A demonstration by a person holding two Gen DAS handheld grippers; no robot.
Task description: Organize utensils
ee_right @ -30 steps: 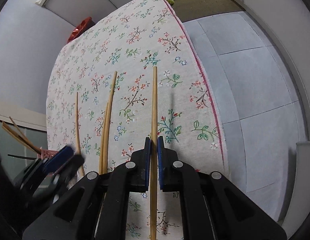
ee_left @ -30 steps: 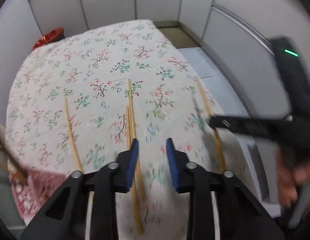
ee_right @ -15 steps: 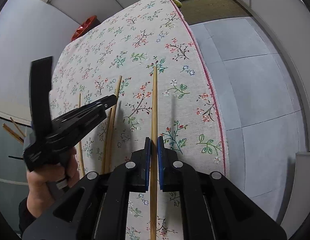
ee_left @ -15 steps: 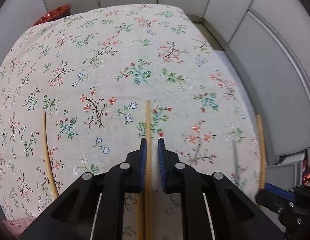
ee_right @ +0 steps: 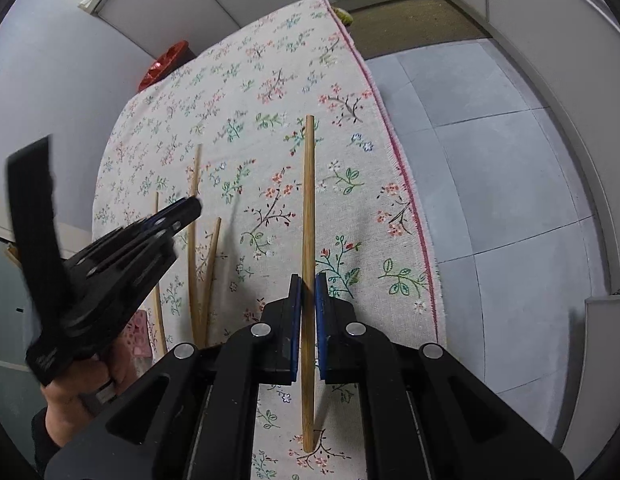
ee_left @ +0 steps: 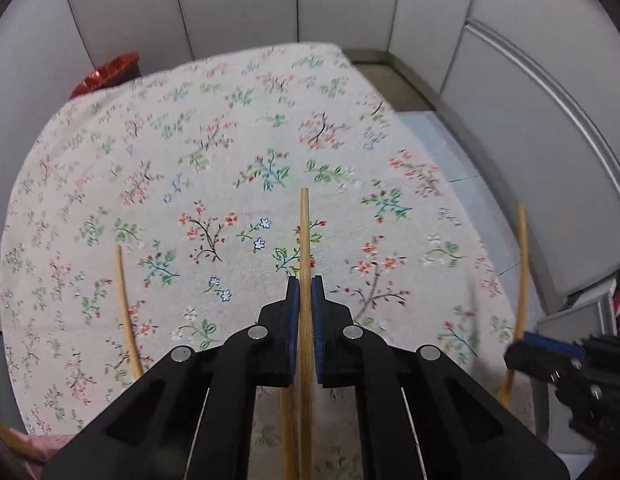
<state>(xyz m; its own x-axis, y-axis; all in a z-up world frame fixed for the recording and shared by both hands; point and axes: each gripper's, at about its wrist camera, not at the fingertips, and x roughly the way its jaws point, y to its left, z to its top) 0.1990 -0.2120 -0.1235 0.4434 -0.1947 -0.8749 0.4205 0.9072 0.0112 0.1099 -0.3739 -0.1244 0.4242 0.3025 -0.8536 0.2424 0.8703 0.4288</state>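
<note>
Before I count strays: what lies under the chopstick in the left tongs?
Under the chopstick in the left tongs: floral tablecloth and a second chopstick beside it, mostly covered by the tongs.

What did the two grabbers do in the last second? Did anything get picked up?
The left gripper was open a second ago. It moved in and shut on a chopstick, which now looks lifted off the flowery tablecloth. The right gripper stayed shut on its own chopstick the whole time. The two chopsticks lying on the cloth and the pink basket did not seem to move.
</note>
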